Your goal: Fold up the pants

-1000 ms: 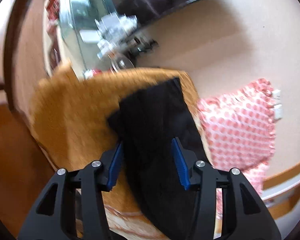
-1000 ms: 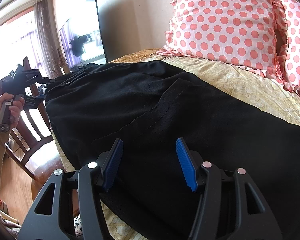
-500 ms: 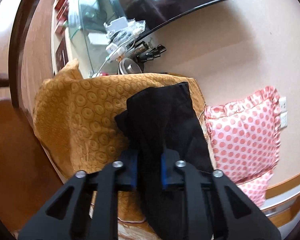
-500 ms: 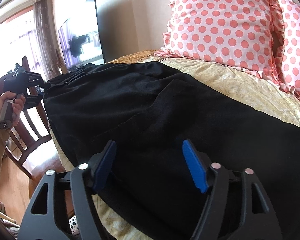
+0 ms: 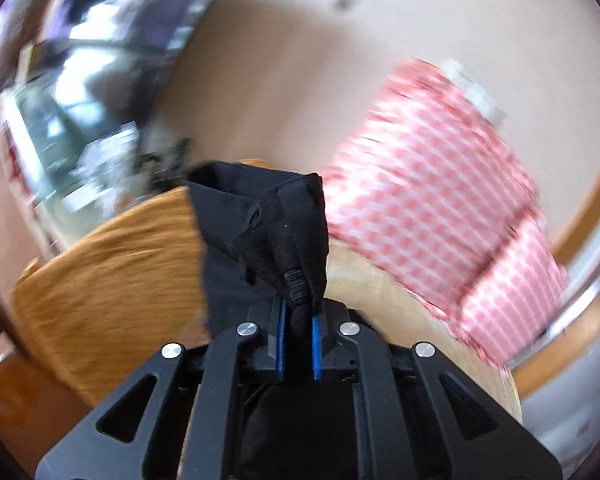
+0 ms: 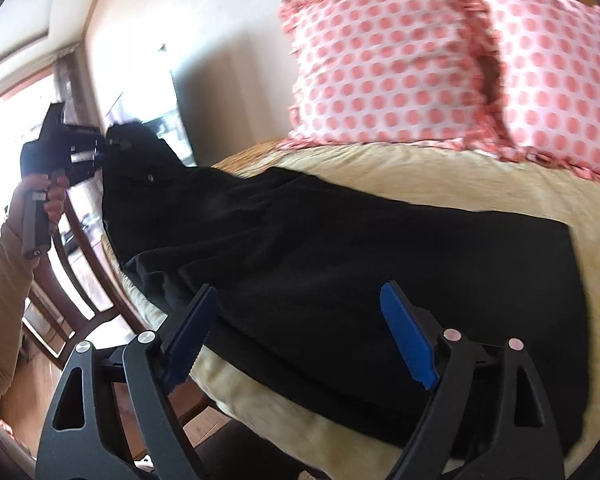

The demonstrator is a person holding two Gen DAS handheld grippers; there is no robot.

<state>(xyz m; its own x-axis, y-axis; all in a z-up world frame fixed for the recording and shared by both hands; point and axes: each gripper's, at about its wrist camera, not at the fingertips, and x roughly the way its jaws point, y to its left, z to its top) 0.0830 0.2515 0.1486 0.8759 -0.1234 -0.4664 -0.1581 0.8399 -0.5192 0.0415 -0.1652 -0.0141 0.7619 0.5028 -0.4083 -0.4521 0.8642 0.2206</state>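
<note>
Black pants point(image 6: 340, 248) lie lengthwise across a bed. My left gripper point(image 5: 299, 312) is shut on the waistband end of the pants point(image 5: 268, 232) and holds it lifted off the bed; it also shows in the right wrist view point(image 6: 100, 152) at the far left, held in a hand. My right gripper point(image 6: 296, 320) is open, its blue pads either side of the pants' near edge, just above the fabric and holding nothing.
Two pink polka-dot pillows point(image 6: 440, 60) lean on the wall at the bed's head. A cream bedcover point(image 6: 480, 184) and an orange blanket point(image 5: 112, 264) cover the bed. A wooden chair point(image 6: 80, 280) stands by the bed's left side. A TV point(image 5: 112, 20) hangs on the wall.
My left gripper closed on the waistband and lifted it off the bed. My right gripper pulled back toward the pants' near edge and stayed open.
</note>
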